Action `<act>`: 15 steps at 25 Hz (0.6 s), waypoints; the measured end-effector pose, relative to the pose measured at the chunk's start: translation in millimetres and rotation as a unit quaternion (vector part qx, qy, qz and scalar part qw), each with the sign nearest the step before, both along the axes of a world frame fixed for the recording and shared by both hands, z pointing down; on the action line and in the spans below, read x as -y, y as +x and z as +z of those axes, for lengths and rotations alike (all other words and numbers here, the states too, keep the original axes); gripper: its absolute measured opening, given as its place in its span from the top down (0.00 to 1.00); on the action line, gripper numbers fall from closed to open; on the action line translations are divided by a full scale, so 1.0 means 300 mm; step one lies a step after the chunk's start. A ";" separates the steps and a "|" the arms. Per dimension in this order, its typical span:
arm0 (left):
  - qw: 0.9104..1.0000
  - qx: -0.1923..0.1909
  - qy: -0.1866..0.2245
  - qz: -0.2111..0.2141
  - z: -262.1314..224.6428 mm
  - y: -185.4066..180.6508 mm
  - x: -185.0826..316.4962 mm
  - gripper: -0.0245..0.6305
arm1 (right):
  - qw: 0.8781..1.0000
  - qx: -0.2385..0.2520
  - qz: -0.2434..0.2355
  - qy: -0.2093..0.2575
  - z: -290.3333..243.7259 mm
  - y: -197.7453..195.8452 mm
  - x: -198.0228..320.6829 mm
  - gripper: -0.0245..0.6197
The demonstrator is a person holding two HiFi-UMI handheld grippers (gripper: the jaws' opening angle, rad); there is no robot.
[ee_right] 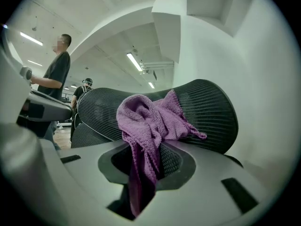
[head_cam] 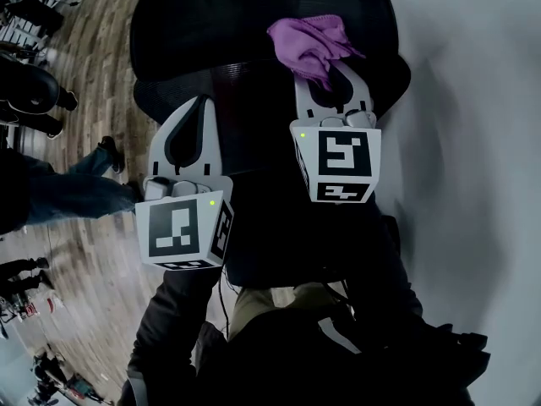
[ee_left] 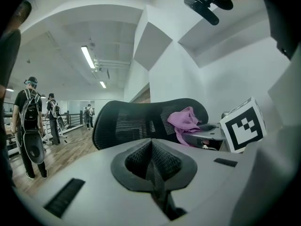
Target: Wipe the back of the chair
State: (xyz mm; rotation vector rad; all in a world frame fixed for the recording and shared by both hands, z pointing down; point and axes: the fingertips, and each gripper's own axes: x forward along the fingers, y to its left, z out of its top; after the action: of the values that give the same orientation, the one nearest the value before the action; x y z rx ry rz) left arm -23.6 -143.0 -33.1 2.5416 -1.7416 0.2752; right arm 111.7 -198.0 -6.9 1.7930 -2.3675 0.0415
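Right tool [head_cam: 333,73], cloth [head_cam: 308,41] at chair back [head_cam: 211,24] edge

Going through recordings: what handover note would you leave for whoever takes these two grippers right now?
Right gripper: shut on the purple cloth, which is bunched at the upper part of the chair back.
Left gripper: shut, empty, lower and to the left, clear of the cloth.
Done: cloth in grip and at the chair.
Left: wipe across the mesh back. How much is already wiped cannot be told.

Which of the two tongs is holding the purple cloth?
The right tongs: they are shut on the purple cloth. The left tongs are shut with nothing between them.
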 end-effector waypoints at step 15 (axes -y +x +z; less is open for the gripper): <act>1.000 0.000 0.002 0.027 -0.082 0.102 -0.008 0.95 | 1.000 -0.004 0.019 0.007 -0.098 0.113 -0.030 0.83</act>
State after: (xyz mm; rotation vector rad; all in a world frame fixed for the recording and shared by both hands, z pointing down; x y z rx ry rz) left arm 7.1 -140.5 -57.7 2.5931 -1.6781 0.2753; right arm 145.6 -189.1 -36.4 1.8417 -2.3328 0.0237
